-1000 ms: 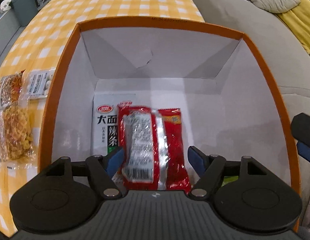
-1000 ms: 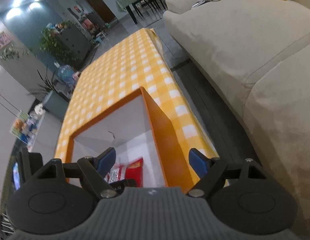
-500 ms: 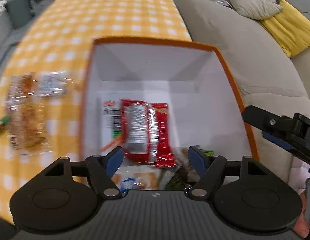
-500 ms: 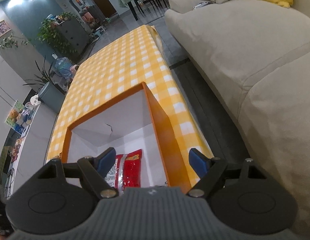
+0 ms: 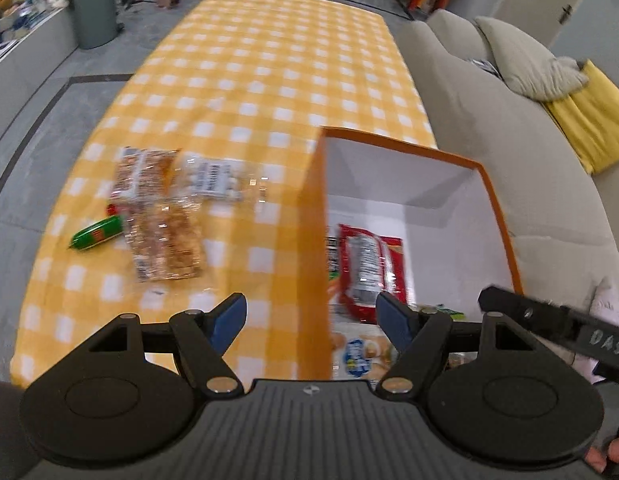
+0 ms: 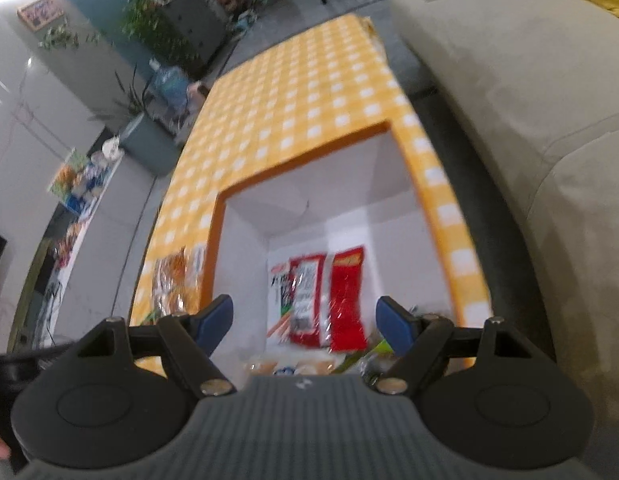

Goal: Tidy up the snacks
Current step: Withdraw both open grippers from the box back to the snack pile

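Several packets already lie in the orange box (image 5: 497, 200) — red packet (image 5: 363, 264) on top. Left of the box: cracker packs (image 5: 165, 236), green sausage (image 5: 95, 233) — still loose. Left gripper (image 5: 311, 318) and right gripper (image 6: 303, 320) wide, empty.

Ahead of the claw, a yellow-checked table (image 5: 269, 80) carries an orange box (image 5: 313, 220), clear snack packets (image 5: 165, 236) and a green sausage (image 5: 95, 234).
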`<state>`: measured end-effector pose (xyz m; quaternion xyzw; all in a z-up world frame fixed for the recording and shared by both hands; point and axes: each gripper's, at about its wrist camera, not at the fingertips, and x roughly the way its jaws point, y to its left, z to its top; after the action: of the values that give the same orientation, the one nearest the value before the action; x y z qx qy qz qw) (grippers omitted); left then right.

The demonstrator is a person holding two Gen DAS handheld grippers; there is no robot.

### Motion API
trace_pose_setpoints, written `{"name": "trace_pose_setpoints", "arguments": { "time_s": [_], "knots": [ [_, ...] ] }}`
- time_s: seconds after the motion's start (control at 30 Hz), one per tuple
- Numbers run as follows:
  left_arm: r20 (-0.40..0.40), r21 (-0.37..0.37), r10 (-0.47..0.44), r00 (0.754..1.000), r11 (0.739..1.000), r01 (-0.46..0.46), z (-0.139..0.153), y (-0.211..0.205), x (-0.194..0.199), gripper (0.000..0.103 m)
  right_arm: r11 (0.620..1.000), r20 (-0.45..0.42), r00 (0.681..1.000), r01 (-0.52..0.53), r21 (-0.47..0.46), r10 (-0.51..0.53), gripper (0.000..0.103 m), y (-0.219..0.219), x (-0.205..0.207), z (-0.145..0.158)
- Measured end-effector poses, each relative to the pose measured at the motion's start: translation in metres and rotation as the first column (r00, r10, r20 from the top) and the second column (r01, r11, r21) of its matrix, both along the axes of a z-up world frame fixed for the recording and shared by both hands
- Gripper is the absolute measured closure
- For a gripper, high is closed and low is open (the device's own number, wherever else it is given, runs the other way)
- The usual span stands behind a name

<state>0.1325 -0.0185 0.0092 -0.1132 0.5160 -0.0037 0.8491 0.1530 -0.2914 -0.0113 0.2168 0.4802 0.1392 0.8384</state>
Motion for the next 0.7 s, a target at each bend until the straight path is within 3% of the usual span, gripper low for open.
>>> {"name": "trace_pose_setpoints", "arguments": {
  "time_s": [0.17,0.3,0.4,0.57,0.7],
  "knots": [
    [-0.026,0.010,0.035,0.999,0.999,-0.034,0.003,0.033,-0.010,0.016,0.998,-0.050,0.998,-0.030,-0.060,0.027,0.027,0.027,0.000,-0.003],
    [-0.008,0.015,0.091,0.996,0.996,-0.091,0.006,0.063,-0.018,0.016,0.989,-0.081,0.996,-0.046,-0.141,0.034,0.031,0.046,-0.002,-0.002],
    [0.012,0.017,0.106,0.994,0.994,-0.106,0.005,0.087,-0.022,0.016,0.987,-0.109,0.994,-0.047,-0.151,0.031,0.031,0.053,-0.004,-0.005],
    [0.029,-0.042,0.173,0.985,0.984,-0.171,0.001,0.132,-0.028,0.016,0.985,-0.123,0.992,-0.032,-0.169,0.011,0.031,0.066,-0.009,0.000],
    [0.052,-0.075,0.217,0.975,0.974,-0.213,-0.003,0.164,-0.033,0.016,0.984,-0.081,0.997,-0.017,-0.175,0.003,0.031,0.087,-0.011,0.016]
  ]
}}
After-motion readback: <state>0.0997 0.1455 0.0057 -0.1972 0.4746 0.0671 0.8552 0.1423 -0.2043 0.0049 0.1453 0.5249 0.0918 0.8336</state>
